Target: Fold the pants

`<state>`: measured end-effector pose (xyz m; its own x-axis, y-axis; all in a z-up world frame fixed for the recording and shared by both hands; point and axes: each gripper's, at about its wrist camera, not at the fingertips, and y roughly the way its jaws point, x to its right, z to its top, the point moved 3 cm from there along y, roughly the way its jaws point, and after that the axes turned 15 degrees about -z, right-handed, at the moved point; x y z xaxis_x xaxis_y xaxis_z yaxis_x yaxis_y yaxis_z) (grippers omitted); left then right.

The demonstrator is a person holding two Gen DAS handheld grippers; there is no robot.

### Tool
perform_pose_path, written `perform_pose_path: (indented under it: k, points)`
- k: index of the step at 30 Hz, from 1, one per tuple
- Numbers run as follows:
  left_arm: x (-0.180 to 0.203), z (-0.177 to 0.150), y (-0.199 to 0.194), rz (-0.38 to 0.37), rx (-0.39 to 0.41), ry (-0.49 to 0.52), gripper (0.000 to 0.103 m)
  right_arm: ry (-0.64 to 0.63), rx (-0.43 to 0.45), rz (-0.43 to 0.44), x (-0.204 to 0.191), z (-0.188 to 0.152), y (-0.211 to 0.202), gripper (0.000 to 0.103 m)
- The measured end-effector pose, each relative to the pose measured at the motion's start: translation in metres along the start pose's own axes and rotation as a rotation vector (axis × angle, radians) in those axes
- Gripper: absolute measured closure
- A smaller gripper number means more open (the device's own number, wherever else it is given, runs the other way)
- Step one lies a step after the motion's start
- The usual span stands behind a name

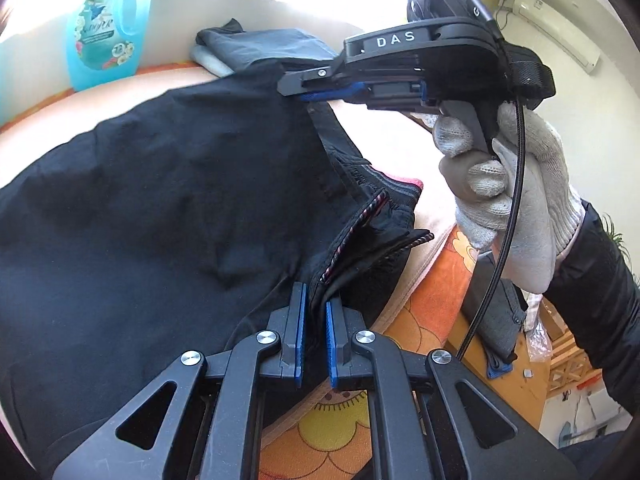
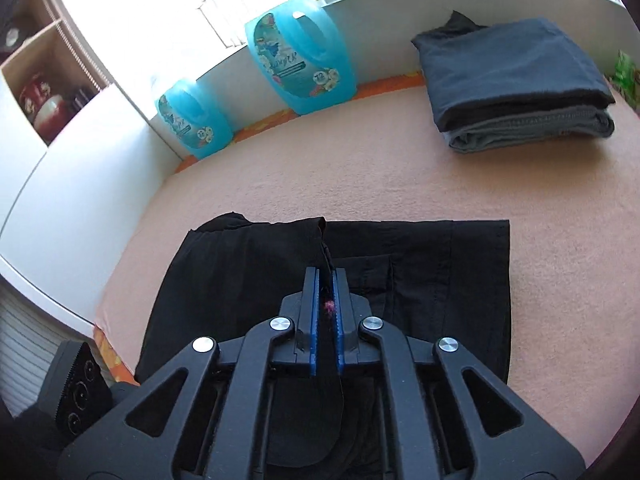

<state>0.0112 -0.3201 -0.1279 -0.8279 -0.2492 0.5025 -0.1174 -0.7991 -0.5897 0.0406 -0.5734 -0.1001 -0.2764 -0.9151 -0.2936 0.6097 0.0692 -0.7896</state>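
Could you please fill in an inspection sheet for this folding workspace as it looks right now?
Surface: peach towel-like cover over an orange flowered cloth.
Job's things: black pants spread on the cover, part of the fabric lifted.
Clutter: stack of folded dark and grey garments at the far side; two blue detergent bottles against the white wall.
Grippers: left gripper shut on the pants near the striped waistband; right gripper shut on a pants edge, held by a gloved hand.
Cables: black cable hanging from the right gripper past the glove.
Surroundings: bright window, air conditioner, shelf with a red pot.
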Motion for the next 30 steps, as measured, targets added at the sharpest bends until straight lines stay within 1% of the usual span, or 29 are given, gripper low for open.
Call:
perform_pose_path:
  k: [1,2,3,4,6,7,10,13,18,19,20,21,24,28,30]
  points:
    - [-0.003,0.000,-0.003,-0.009,0.011,-0.018,0.096,0.024,0.002,0.007,0.007,-0.002,-0.003,0.071]
    - [-0.007,0.001,-0.007,-0.021,0.025,-0.037,0.096,0.034,0.009,0.011,0.011,-0.006,-0.007,0.062]
    - [-0.009,0.002,-0.010,-0.030,0.036,-0.050,0.096,0.038,0.006,0.013,0.013,-0.011,-0.011,0.057]
    - [-0.010,0.002,-0.013,-0.035,0.045,-0.054,0.096,0.045,-0.006,0.017,0.015,-0.016,-0.014,0.056]
    - [-0.010,0.002,-0.015,-0.040,0.055,-0.059,0.096,0.076,-0.047,0.028,0.018,-0.028,-0.015,0.048]
    - [-0.011,0.002,-0.015,-0.044,0.057,-0.064,0.096,0.100,-0.075,0.035,0.020,-0.034,-0.013,0.048]
    - [-0.010,0.001,-0.015,-0.047,0.053,-0.060,0.096,0.165,-0.151,0.097,0.026,-0.047,-0.003,0.048]
    - [-0.009,0.000,-0.015,-0.045,0.047,-0.056,0.096,0.174,-0.172,0.088,0.029,-0.049,0.008,0.048]
    - [-0.010,0.000,-0.016,-0.038,0.044,-0.054,0.096,0.207,-0.208,0.155,0.024,-0.046,0.018,0.048]
    - [-0.009,-0.001,-0.015,-0.038,0.043,-0.054,0.096,0.209,-0.217,0.184,0.021,-0.047,0.018,0.049]
    - [-0.009,-0.001,-0.015,-0.038,0.042,-0.055,0.096,0.219,-0.239,0.234,0.018,-0.048,0.018,0.055]
    - [-0.009,-0.001,-0.015,-0.039,0.041,-0.055,0.096,0.230,-0.250,0.265,0.015,-0.050,0.017,0.057]
    - [-0.009,-0.001,-0.014,-0.041,0.036,-0.053,0.096,0.226,-0.227,0.291,0.009,-0.049,0.013,0.057]
    - [-0.008,-0.002,-0.011,-0.043,0.026,-0.046,0.096,0.282,-0.206,0.352,0.010,-0.039,0.023,0.058]
    - [-0.007,-0.002,-0.010,-0.040,0.025,-0.044,0.096,0.289,-0.204,0.343,0.009,-0.033,0.033,0.060]
